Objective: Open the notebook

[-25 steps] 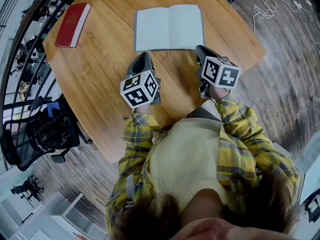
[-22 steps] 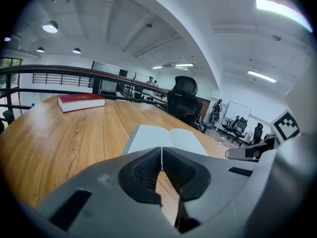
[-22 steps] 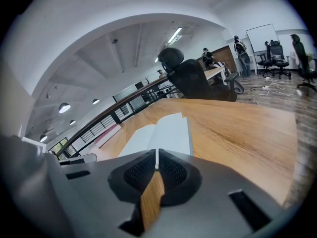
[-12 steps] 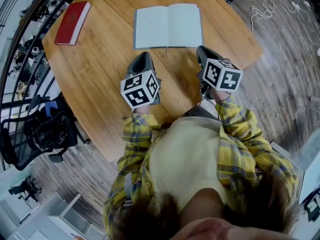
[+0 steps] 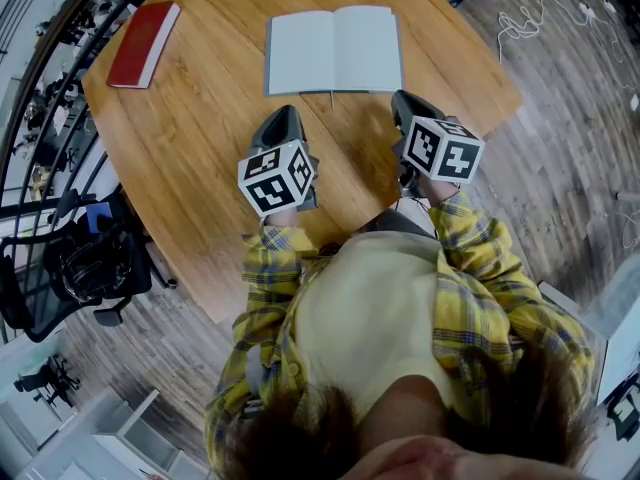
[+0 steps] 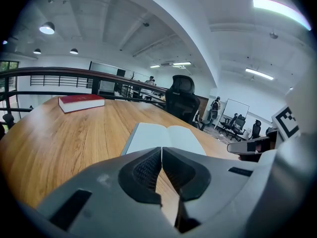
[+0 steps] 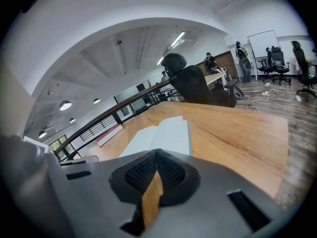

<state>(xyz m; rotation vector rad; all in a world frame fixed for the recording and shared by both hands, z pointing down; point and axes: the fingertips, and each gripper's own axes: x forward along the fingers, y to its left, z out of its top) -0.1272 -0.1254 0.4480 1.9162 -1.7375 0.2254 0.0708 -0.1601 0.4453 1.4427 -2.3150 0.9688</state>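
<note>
Pointing at the open white paper notebook, grey left gripper and grey right gripper are pinching fully closed, empty, just beside it.

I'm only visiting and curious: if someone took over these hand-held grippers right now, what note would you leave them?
Left hand-held gripper: shut, empty, just short of the notebook's near edge.
Right hand-held gripper: shut, empty, by the notebook's near right corner.
Grey-covered notebook with blank white pages: lying open and flat on the wooden table. A closed red hardcover book sits apart, far left.
Done: notebook is open.
Left: nothing that shows.
</note>
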